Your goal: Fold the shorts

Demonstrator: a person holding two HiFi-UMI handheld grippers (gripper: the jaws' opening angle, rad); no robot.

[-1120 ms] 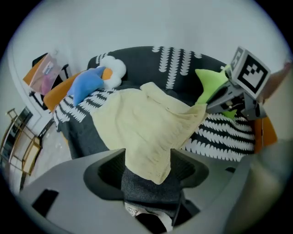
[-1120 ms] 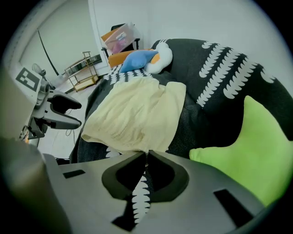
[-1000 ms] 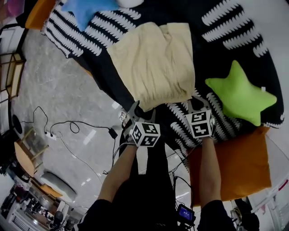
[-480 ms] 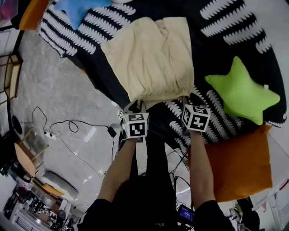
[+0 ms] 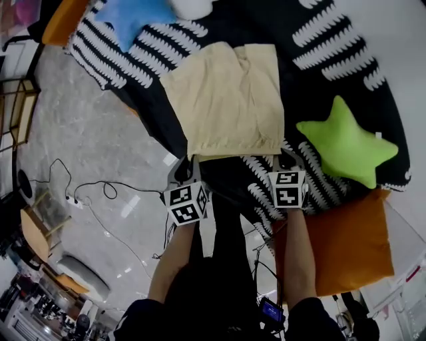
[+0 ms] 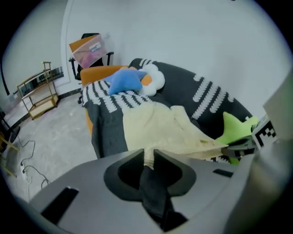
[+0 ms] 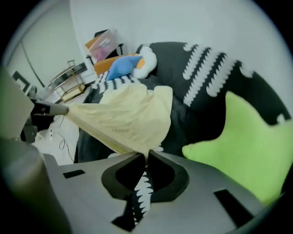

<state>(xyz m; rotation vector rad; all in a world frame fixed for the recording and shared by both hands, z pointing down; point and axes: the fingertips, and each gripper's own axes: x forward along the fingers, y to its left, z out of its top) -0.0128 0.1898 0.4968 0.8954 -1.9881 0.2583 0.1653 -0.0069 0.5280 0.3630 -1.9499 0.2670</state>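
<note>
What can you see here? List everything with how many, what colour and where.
shorts: one, pale yellow, spread on the bedspread, near edge pinched at both corners
bedspread: one, black with white pattern, under the shorts and pillows
green star pillow: one, right of the shorts
blue star pillow: one, far left corner
white pillow: one, beside the blue one
orange cushion: one, near right corner
cables: several, black, on the grey floor at left
left gripper: one, grey, jaws just closed further, on the shorts' left corner
right gripper: one, grey, jaws just closed further, on the right corner
forearms: two, behind the grippers
</note>
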